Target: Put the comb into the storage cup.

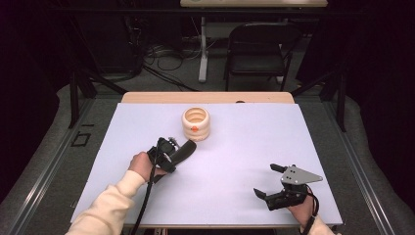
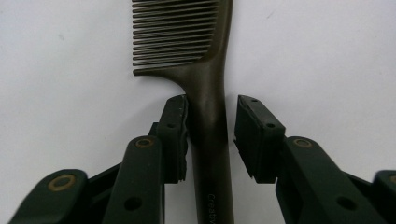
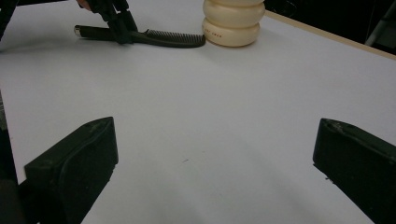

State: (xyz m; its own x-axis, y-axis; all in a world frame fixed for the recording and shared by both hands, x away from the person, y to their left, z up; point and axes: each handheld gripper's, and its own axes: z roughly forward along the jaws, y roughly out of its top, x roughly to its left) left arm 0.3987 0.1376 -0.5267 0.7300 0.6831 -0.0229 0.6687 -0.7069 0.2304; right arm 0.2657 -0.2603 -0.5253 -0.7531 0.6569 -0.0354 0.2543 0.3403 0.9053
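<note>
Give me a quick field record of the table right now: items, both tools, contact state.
surface: white table top
item 1: dark plastic comb, lying flat, teeth end toward the holder
item 2: cream ribbed ring-stacked holder, upright
left tool: astride the comb's handle; one pad touching, the other with a small gap; not clamped
right tool: wide open, nothing between, apart from both items

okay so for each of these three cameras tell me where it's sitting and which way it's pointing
High view: above the person's side, facing forward and down on the table; both forearms show.
Left gripper view: on the left gripper, looking down at the comb; both jaws flank its handle.
Right gripper view: on the right gripper, low, looking across the table; jaws wide apart.
Shared: the right gripper view and the high view both show the cream ribbed holder.
</note>
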